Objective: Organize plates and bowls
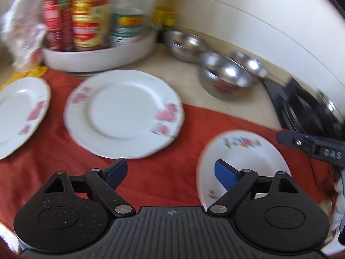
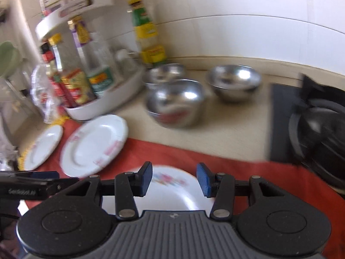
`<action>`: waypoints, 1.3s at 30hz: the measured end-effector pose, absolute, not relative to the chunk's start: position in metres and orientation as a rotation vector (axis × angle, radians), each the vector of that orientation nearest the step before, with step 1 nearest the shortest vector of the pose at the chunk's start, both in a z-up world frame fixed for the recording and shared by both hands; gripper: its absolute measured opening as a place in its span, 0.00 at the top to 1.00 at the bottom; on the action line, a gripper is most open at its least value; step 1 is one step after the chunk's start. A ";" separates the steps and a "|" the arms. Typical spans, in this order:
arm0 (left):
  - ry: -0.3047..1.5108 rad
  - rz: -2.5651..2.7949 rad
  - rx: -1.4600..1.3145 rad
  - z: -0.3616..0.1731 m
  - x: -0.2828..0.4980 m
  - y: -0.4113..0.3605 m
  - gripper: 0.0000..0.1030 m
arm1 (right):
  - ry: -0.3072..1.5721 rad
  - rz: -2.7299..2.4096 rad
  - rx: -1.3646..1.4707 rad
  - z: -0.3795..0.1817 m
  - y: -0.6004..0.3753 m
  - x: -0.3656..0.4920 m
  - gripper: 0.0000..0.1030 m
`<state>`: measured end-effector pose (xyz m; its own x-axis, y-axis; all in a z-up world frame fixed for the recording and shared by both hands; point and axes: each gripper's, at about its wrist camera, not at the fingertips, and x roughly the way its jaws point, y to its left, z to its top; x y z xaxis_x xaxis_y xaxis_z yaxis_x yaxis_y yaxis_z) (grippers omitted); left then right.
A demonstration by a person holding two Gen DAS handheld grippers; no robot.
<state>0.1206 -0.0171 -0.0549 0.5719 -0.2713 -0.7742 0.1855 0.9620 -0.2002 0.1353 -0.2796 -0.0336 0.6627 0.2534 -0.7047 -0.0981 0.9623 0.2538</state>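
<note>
Three plates on red cloth (image 1: pixel 168 116): left plate (image 1: pixel 19 114), middle plate (image 1: pixel 123 112), both pink-flowered; near plate (image 1: pixel 241 164), multicolour flowers, apart from other two. Three steel bowls on counter (image 2: pixel 232 125) behind cloth: front bowl (image 2: pixel 175 102), back bowl (image 2: pixel 165 72), right bowl (image 2: pixel 234 81). White rack (image 2: pixel 103 99) with bottles beside back bowl. Left gripper (image 1: pixel 170 176): fingers spread wide, nothing held, right finger over near plate. Right gripper (image 2: pixel 174 179): fingers apart, nothing held, above same plate.
</note>
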 end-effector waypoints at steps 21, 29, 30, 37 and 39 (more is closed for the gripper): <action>0.981 -0.156 -0.215 -0.084 0.211 0.050 0.09 | 0.987 0.331 0.221 -0.084 -0.176 0.264 0.52; 0.963 -0.183 -0.202 -0.089 0.227 0.046 0.02 | 0.975 0.411 0.164 -0.089 -0.162 0.275 0.50; 0.962 -0.181 -0.190 -0.089 0.228 0.044 0.01 | 0.974 0.414 0.158 -0.089 -0.163 0.275 0.52; 0.994 -0.135 -0.128 -0.087 0.224 0.028 0.06 | 1.015 0.416 0.109 -0.078 -0.167 0.258 0.55; 1.009 -0.154 -0.113 -0.087 0.218 0.026 0.06 | 1.031 0.406 0.074 -0.081 -0.166 0.250 0.55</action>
